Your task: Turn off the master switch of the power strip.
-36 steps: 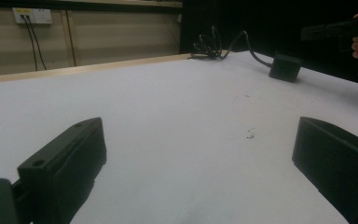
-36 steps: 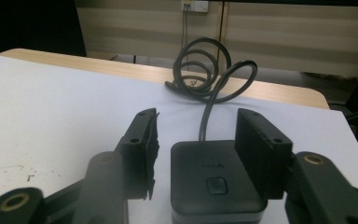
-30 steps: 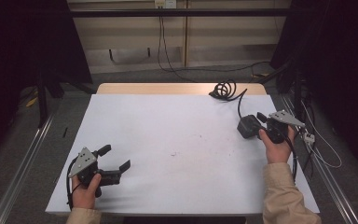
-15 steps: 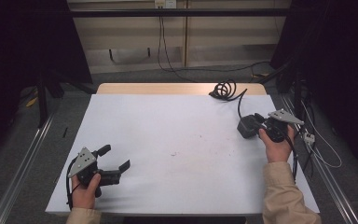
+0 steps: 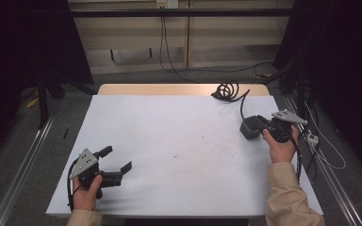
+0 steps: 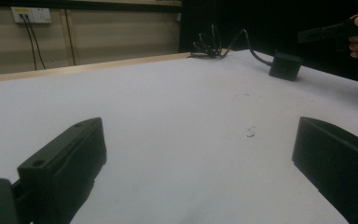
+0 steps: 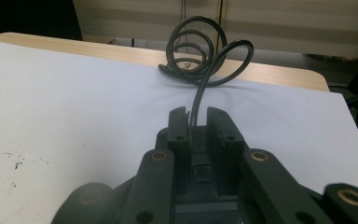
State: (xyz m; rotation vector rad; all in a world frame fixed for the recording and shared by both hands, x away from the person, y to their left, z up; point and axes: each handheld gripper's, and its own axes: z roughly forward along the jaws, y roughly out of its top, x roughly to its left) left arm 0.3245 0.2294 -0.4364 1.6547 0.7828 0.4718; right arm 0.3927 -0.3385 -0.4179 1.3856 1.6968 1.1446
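Two grippers sit over the white desk (image 5: 179,141): left gripper (image 5: 118,165) near-left, jaws wide apart and empty; right gripper (image 7: 196,122) far-right, jaws closed around a black cable (image 7: 200,56).

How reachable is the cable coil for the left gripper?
Probably yes: left gripper has open fingers, bare table lies between it and the cable coil, though the cable runs into the right gripper.

The table (image 5: 169,141) was white with a pale wood far edge and small dark specks (image 5: 202,143) near its middle. A black coiled cable (image 5: 227,90) lay at that wood edge. Both sleeves (image 5: 290,197) were beige.
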